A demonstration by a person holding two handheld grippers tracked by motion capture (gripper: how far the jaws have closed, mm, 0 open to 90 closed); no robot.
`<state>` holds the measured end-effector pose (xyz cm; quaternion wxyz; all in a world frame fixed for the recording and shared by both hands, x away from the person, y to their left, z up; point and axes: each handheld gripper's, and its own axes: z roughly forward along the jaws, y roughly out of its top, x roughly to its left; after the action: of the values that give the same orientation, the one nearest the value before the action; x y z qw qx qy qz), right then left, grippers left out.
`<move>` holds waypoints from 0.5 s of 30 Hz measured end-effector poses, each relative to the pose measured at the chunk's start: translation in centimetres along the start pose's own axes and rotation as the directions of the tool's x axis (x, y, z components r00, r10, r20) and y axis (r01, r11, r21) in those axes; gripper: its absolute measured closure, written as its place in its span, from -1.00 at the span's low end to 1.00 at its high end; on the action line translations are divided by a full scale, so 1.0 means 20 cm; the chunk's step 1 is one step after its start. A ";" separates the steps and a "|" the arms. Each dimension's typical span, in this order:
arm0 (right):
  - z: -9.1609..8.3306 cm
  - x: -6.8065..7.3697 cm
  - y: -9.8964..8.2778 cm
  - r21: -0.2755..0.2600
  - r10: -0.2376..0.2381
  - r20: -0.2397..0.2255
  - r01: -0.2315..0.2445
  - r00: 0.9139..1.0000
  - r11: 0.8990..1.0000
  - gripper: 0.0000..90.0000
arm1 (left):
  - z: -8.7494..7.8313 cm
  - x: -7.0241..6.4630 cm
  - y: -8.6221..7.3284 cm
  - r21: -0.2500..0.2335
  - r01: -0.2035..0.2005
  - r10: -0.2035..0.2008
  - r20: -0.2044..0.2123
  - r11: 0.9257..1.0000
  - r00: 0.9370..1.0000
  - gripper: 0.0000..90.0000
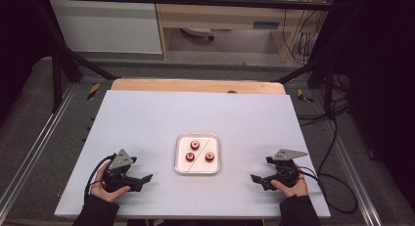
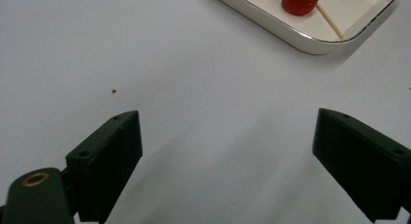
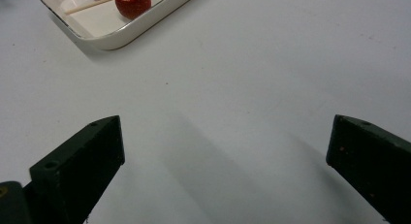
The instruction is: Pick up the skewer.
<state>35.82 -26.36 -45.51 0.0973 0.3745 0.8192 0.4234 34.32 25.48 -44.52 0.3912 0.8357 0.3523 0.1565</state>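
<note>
Both grippers, left (image 1: 142, 181) and right (image 1: 258, 181), rest fingers apart on the tabletop (image 1: 147, 118) flanking a tray (image 1: 197, 170) of three red, possibly cored, fruits (image 1: 195, 145).

Your white table (image 1: 147, 118) sits inside a black frame (image 1: 63, 64); grey floor (image 1: 235, 45), wooden furniture (image 1: 215, 15), cables (image 1: 337, 152) beyond.

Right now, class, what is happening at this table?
A person rests a left gripper and a right gripper on the white table, one on each side of a small tray. Both have their jaws open and hold nothing. The tray holds three red fruits with pale hollowed tops and a thin wooden skewer. Nothing is being handled.
</note>
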 end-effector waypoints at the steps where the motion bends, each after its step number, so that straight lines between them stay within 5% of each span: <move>1: 0.00 0.00 0.00 0.005 -0.001 -0.001 0.001 1.000 1.000 -0.98 | 0.00 0.00 0.00 0.000 -0.001 0.001 0.001 1.000 1.000 -0.77; 15: 0.00 0.00 0.00 0.003 -0.002 -0.001 0.002 1.000 1.000 -0.98 | 0.03 -0.04 0.03 0.005 -0.009 0.009 0.003 1.000 1.000 -0.77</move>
<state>35.83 -26.34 -45.54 0.0968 0.3735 0.8202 0.4224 34.38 24.35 -44.32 0.3888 0.8385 0.3484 0.1560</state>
